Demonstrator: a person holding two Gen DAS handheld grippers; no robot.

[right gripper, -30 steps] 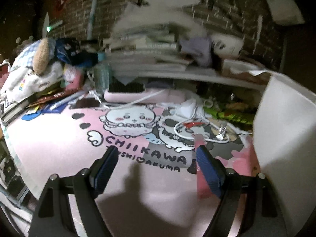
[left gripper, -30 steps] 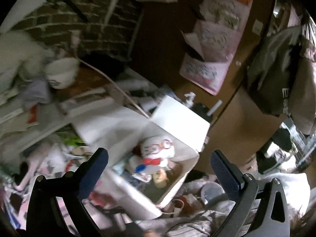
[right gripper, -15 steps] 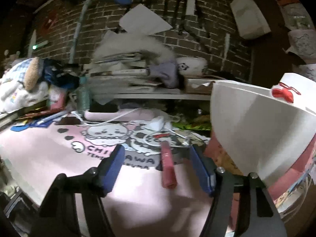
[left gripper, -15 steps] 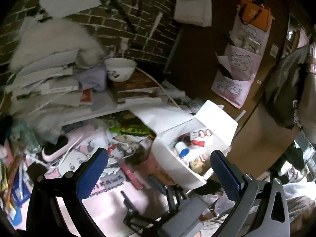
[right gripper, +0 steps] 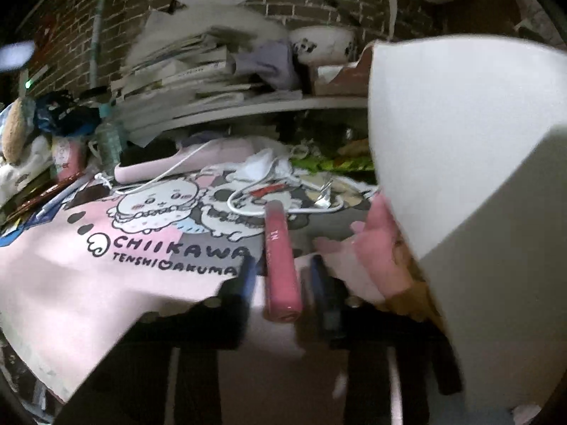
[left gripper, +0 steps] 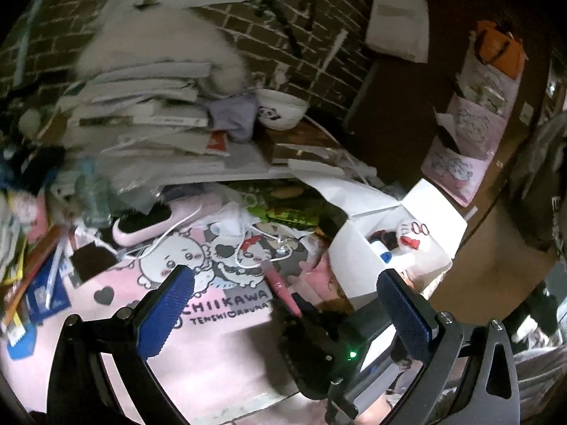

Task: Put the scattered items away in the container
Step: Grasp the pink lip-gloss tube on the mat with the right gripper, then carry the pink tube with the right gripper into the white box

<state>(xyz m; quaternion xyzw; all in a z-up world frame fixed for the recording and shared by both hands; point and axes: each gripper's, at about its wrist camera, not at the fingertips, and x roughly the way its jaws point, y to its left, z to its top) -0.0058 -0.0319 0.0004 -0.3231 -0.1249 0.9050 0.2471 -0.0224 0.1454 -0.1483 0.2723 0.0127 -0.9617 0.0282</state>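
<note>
A pink tube (right gripper: 280,258) lies on the pink Chiikawa desk mat (right gripper: 106,276). My right gripper (right gripper: 283,276) sits low on the mat with its blue pads close on either side of the tube; contact is blurred. It also shows in the left wrist view (left gripper: 301,315) around the tube (left gripper: 281,288). The white box (left gripper: 358,265) stands right of it and holds a Hello Kitty plush (left gripper: 411,233) and small toys. Its wall (right gripper: 460,159) fills the right wrist view's right side. My left gripper (left gripper: 283,308) hovers above the mat, open and empty.
A white cable (right gripper: 248,191) and a crumpled mask (right gripper: 265,163) lie behind the tube. A pink device (left gripper: 156,219), a stack of books (left gripper: 149,113), a panda bowl (left gripper: 281,108) and pens at the left (left gripper: 39,283) crowd the desk. A brick wall stands behind.
My right gripper has moved forward and narrowed around the pink tube. My left gripper has swung from over the white box back to look over the mat.
</note>
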